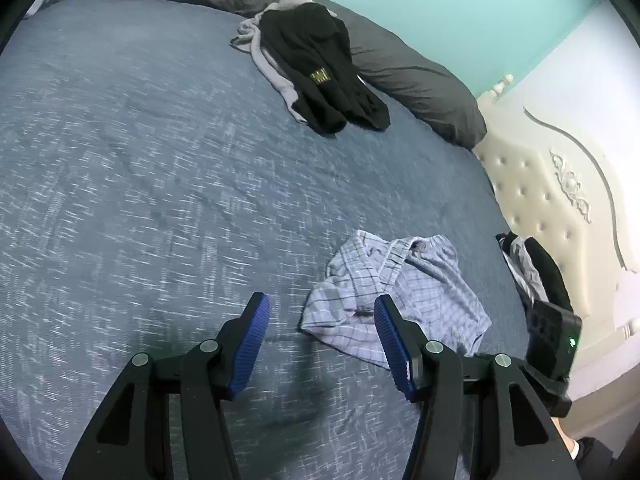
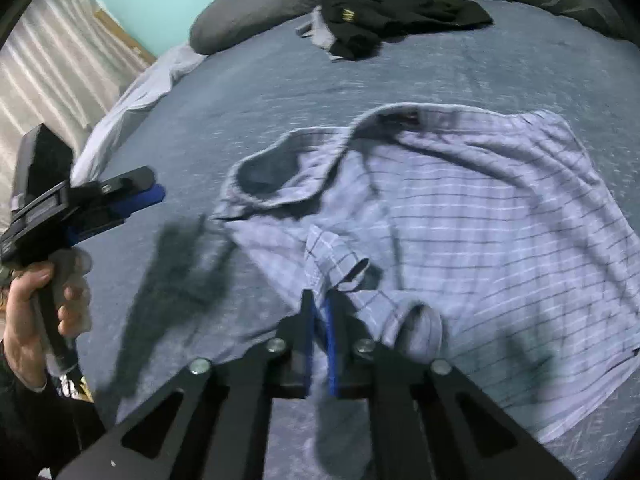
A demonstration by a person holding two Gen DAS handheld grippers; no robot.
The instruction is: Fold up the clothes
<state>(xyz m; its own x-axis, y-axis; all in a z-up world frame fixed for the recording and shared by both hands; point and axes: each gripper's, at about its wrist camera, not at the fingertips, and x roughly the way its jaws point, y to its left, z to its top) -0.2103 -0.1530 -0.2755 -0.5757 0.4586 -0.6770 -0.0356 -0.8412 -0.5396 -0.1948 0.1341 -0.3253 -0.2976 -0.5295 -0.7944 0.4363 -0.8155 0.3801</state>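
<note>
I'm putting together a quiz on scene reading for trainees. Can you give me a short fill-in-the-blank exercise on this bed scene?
1. The right gripper has its jaws shut on the ____ shorts.
2. The left gripper has its jaws ____, with nothing between them.
3. Near the grey pillows, a ____ garment lies heaped on a grey one.
4. The clothes lie on a bed with a ____ cover.

Missing words: checked; open; black; blue

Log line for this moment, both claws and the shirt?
left claw: open, empty, above bed | right claw: shut on plaid shirt edge | shirt: crumpled, unfolded | black garment: by pillows
</note>
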